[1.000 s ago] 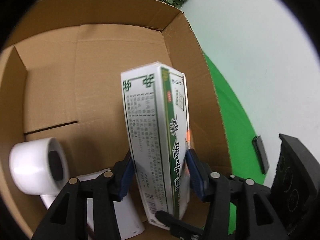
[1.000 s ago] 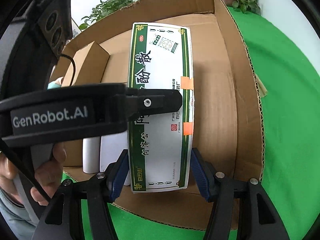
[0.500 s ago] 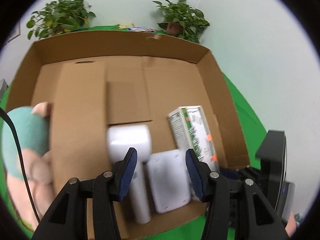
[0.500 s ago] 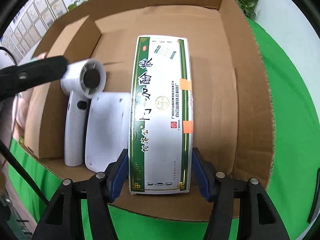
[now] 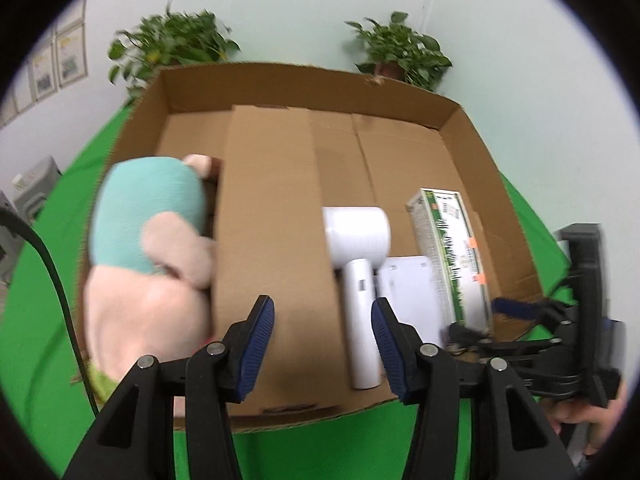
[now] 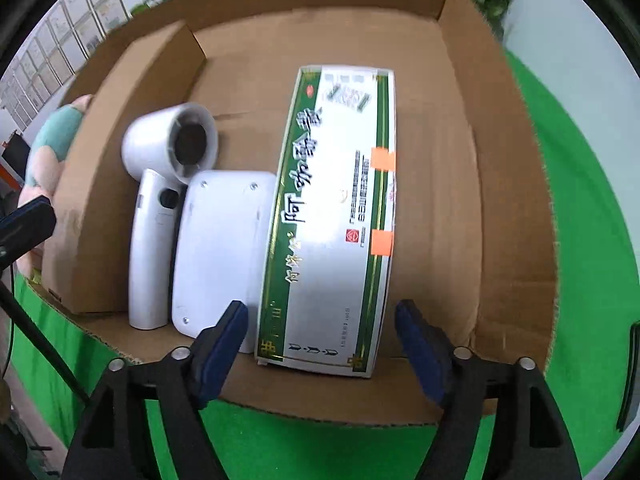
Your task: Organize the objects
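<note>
A green-and-white medicine box (image 6: 336, 216) lies in the open cardboard carton (image 6: 512, 208), leaning on a flat white device (image 6: 220, 248). A white hair dryer (image 6: 160, 208) lies left of that. My right gripper (image 6: 320, 344) is open, its pads just apart from the medicine box's near end. My left gripper (image 5: 322, 344) is open and empty above the carton's near edge. In the left wrist view I see the medicine box (image 5: 448, 252), the dryer (image 5: 356, 264), the white device (image 5: 408, 292) and the right gripper (image 5: 480, 320).
A brown inner cardboard box (image 5: 272, 248) fills the carton's (image 5: 500, 184) left half. A teal and pink plush toy (image 5: 148, 248) lies at its left. Green cloth (image 6: 592, 240) covers the table. Potted plants (image 5: 400, 48) stand behind the carton.
My left gripper let go of the medicine box and drew back to the left. My right gripper opened and released the box, which now lies in the carton.
</note>
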